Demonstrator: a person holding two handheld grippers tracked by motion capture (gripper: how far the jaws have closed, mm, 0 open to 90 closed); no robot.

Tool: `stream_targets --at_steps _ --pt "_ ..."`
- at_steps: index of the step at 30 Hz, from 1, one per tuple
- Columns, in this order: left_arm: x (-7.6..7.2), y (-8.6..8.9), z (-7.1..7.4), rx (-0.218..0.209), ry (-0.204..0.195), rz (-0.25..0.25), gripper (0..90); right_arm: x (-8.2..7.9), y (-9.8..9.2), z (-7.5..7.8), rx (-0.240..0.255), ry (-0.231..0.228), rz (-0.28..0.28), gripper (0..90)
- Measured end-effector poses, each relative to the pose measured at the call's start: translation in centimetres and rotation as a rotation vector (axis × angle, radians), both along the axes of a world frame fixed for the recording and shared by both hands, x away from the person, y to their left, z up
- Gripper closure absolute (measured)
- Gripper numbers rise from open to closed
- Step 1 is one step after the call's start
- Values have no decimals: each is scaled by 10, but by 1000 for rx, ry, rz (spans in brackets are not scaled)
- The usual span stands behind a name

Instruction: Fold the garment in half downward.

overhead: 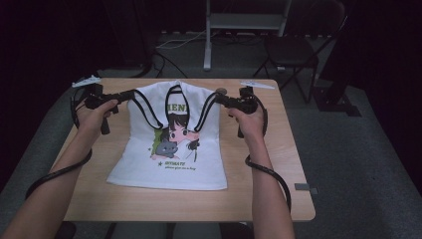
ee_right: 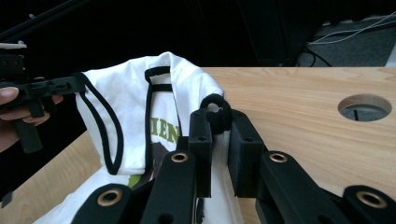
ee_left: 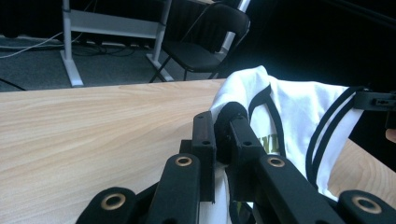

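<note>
Pinching the white tank top [overhead: 171, 149] at its black-trimmed shoulders, left gripper [overhead: 130, 94] and right gripper [overhead: 217, 98] jaws clamped, fabric edges hidden.

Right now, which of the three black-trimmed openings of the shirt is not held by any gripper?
The middle neck opening; the left gripper and right gripper each pinch the tank top at an outer armhole edge.

Light falls from above on the table [overhead: 278, 149], evenly, with soft, faint shadows; everything beyond the table sinks into near-black. The white shirt [overhead: 169, 169] looks bright but not glaring. In both gripper views the nearest jaws blur.
</note>
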State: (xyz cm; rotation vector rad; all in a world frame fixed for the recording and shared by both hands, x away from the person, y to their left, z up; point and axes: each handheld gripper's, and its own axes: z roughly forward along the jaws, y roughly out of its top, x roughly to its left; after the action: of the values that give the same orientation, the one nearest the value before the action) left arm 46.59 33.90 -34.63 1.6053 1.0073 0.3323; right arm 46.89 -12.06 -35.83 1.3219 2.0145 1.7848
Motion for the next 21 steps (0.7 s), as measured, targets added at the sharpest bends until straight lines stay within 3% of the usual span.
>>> stream_targets --at_steps 21 --pt "-15 11 -14 66 12 -12 830 -12 2 -16 38 1 88 819"
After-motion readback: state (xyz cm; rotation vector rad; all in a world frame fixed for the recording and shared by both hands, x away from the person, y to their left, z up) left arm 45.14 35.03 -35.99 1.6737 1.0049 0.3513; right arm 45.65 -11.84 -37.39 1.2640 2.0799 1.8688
